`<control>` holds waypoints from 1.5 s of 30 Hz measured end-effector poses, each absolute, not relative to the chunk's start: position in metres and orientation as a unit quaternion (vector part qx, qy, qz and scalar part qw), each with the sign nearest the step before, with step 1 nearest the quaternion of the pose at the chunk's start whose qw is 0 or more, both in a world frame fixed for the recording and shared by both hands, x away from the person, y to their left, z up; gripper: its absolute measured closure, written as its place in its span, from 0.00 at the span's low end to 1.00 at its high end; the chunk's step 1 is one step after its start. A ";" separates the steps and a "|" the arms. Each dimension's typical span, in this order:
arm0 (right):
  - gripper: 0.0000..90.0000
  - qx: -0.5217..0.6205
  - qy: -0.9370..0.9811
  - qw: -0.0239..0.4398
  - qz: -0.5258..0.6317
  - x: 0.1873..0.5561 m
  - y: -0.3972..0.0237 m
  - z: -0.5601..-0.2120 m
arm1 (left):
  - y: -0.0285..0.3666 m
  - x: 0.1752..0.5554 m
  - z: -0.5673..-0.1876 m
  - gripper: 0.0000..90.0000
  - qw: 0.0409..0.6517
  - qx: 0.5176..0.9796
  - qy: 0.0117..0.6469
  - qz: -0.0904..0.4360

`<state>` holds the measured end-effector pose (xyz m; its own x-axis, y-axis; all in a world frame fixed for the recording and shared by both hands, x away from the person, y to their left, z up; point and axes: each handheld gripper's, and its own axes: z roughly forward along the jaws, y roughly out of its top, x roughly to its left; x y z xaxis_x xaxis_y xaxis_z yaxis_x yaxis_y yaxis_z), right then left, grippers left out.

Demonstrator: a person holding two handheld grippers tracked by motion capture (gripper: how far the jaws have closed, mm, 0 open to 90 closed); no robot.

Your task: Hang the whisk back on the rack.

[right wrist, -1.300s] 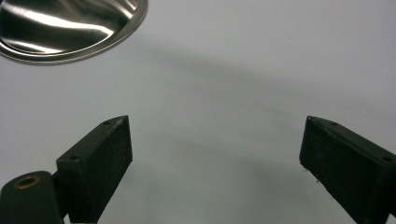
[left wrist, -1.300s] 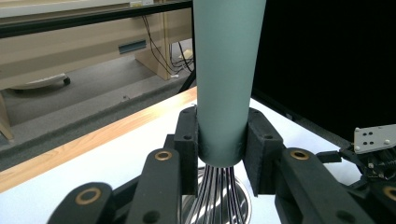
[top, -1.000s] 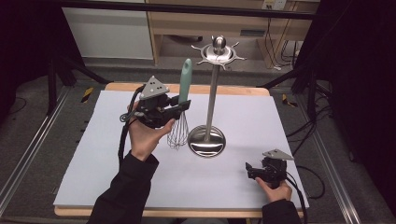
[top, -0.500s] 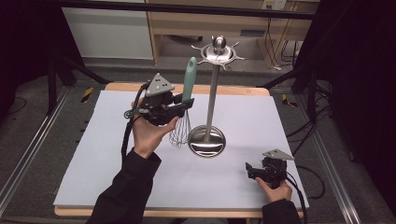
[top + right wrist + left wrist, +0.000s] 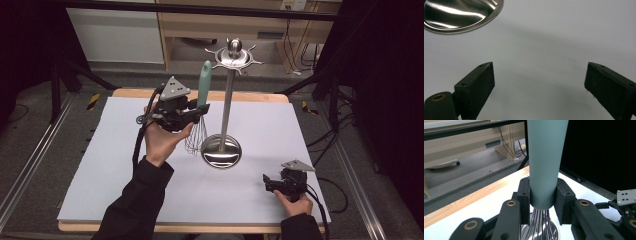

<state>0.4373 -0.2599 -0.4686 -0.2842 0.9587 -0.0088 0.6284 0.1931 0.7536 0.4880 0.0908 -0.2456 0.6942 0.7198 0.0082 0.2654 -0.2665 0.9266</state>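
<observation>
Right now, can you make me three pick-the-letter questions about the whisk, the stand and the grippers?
1. Where is the whisk?
A. lying flat on the table
B. held upright beside the stand
C. hanging from a hook

2. What colour is the whisk's handle?
A. red
B. yellow
C. pale teal

3. How are the right gripper jaws?
A. open, nothing between them
B. shut on the whisk
C. shut on the stand

Answers:
1 B, the left gripper clamps the handle, wires pointing down.
2 C, teal in the high view and the left gripper view.
3 A, bare table shows between the jaws.
</observation>
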 end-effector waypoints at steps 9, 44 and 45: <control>0.11 0.543 0.731 0.250 0.330 0.437 -0.260 -0.468 | 0.086 0.491 -0.244 0.76 0.503 0.772 0.321 0.221; 0.11 0.542 0.730 0.250 0.333 0.437 -0.261 -0.468 | 0.068 0.514 -0.250 0.76 0.498 0.774 0.306 0.242; 0.11 0.542 0.730 0.250 0.333 0.437 -0.261 -0.468 | 0.068 0.514 -0.250 0.76 0.497 0.774 0.304 0.247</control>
